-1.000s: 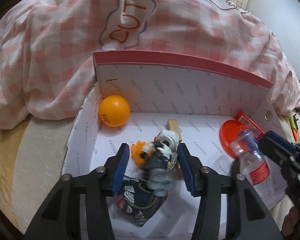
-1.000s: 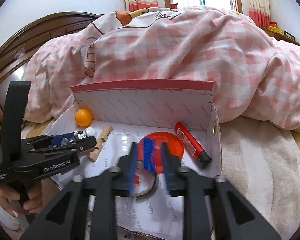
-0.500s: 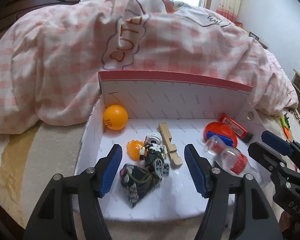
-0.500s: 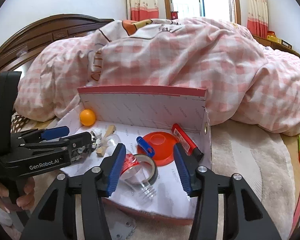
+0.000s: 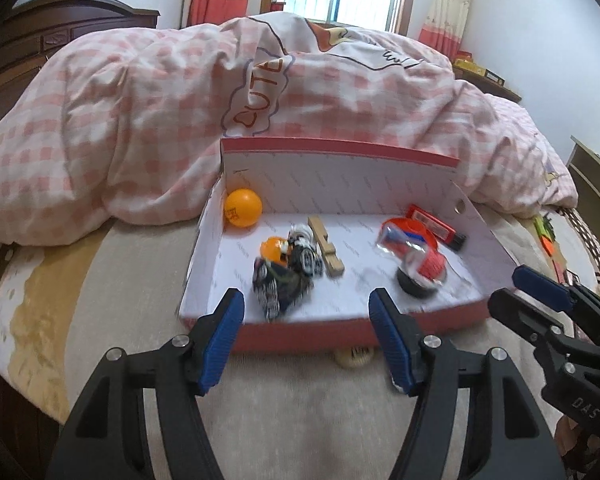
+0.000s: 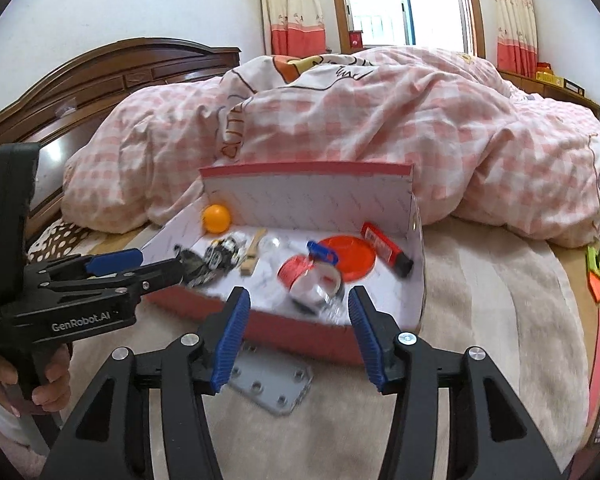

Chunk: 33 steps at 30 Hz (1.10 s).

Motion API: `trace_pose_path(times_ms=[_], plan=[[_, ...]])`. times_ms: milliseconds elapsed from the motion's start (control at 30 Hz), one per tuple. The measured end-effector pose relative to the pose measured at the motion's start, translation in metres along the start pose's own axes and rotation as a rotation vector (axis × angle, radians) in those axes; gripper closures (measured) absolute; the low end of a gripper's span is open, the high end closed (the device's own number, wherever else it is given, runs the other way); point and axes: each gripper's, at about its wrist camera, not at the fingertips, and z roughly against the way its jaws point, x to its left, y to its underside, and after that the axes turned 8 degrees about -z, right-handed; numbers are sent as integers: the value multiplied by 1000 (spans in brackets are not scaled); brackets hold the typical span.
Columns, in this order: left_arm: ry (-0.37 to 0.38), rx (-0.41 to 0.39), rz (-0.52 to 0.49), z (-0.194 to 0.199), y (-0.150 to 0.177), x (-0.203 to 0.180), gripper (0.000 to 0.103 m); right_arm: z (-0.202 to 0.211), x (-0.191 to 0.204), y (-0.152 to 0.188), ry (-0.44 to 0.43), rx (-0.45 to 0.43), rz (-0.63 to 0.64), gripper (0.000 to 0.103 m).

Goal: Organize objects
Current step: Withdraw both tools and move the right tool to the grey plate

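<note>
- Landmark: the red-rimmed box, open at the top, lying on the bed in front of the pink checked quilt.
- Left gripper: just outside the box's near wall, jaws apart with nothing between them. They have just been opening, and the dark toy figure lies free on the box floor beyond them.
- Right gripper: likewise outside the near wall, toward the box's right half. Its jaws have just been opening and are empty; the clear bottle with a red label lies inside the box.
- Other contents: an orange ball in the far left corner, a wooden clothespin mid-floor beside the toy figure, a red disc and a red tube toward the right wall.
- Step in hand, as judged: a release into the box appears complete for both grippers, which stand clear of it.
- Still outside the box: a grey perforated plate on the blanket just before the near wall, and a small pale round item partly under that wall.
- Next move, as judged: one gripper must drop low over the blanket; the flat plate likely needs an edge pinch.
</note>
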Motion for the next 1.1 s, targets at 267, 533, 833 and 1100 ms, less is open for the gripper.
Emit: trace_pose_path(times_ms=[267, 533, 833, 1100], plan=[[8, -2, -11, 20, 25, -6, 38, 2, 2, 28, -5, 68, -23, 49], [-14, 77, -24, 5, 48, -4, 38, -25, 18, 51, 8, 143, 50, 36], [-18, 108, 15, -5, 56, 5, 38, -52, 27, 51, 48, 192, 112, 30], [-13, 109, 21, -6, 56, 4, 38, -67, 30, 51, 117, 221, 106, 30]])
